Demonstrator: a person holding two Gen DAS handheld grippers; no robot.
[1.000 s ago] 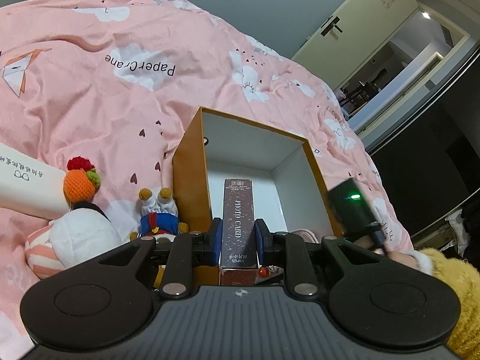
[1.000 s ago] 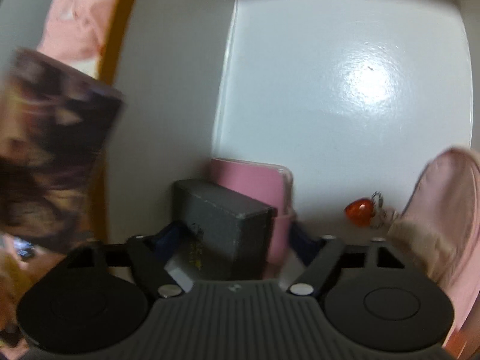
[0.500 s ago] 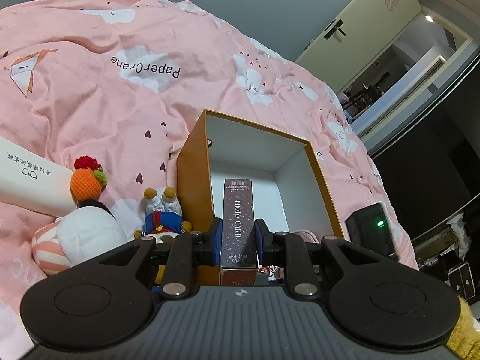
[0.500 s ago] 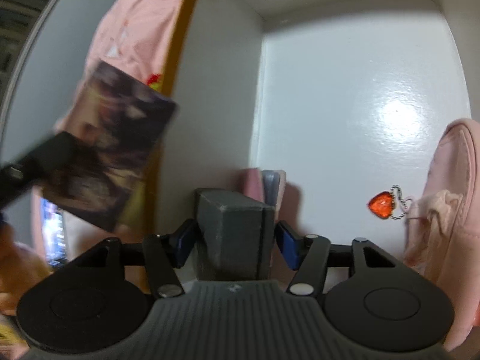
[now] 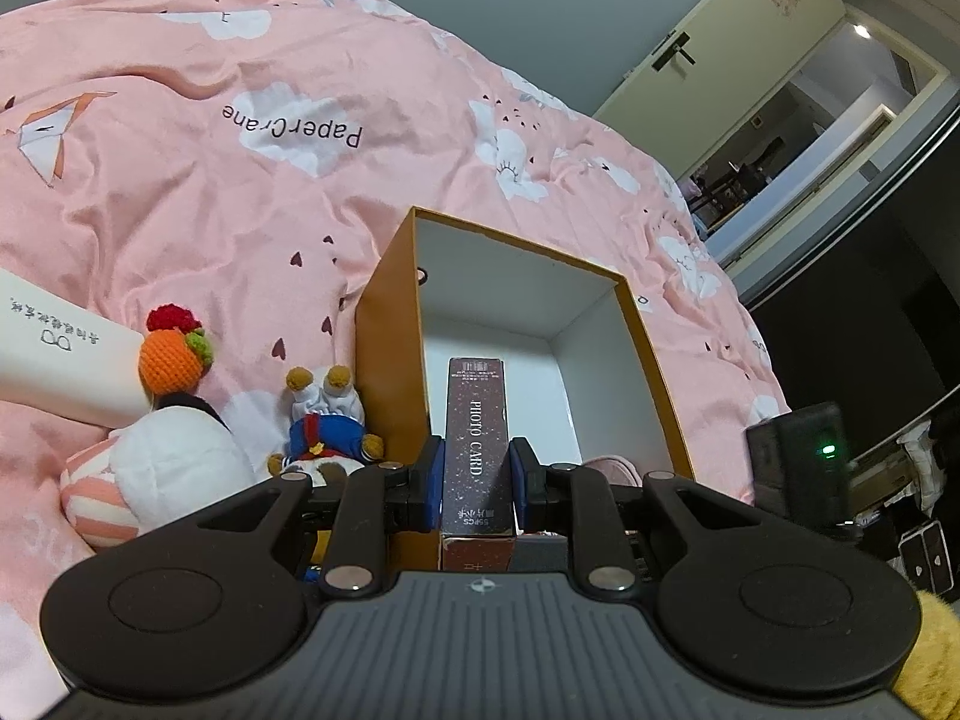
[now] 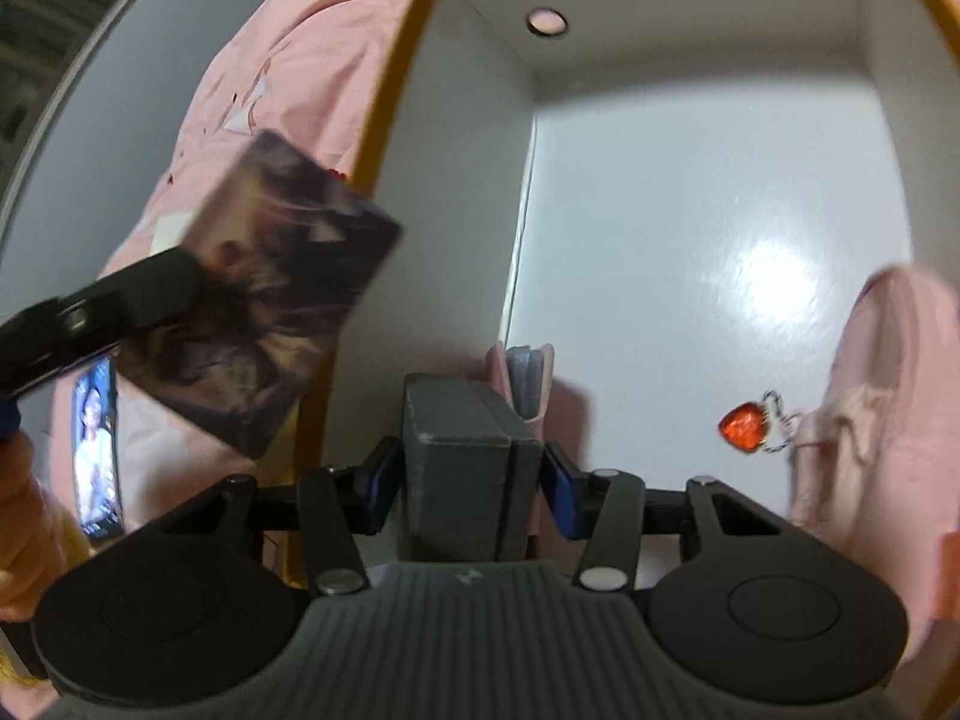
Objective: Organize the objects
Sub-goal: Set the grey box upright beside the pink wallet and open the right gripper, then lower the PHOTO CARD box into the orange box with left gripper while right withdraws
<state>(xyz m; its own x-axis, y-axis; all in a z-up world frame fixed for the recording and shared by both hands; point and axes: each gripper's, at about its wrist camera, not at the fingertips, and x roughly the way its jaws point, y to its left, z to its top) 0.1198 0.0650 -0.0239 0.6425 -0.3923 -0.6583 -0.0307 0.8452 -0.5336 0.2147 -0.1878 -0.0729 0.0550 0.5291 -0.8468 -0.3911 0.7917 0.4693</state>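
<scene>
Left claw [image 5: 477, 474] grips one photo card box [image 5: 476, 444]; two plush toys beside.

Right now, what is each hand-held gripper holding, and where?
Left hand-held gripper clamps the photo card box near its lower end. Right hand-held gripper is closing around the grey box, pads not pressing.

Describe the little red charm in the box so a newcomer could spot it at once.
Start at the orange box with white insides standing open on the pink bedspread. On its glossy white floor, right of the grey case, lies the red heart charm on a small silver chain, beside a pale pink pouch. It is the only shiny red thing inside.
</scene>
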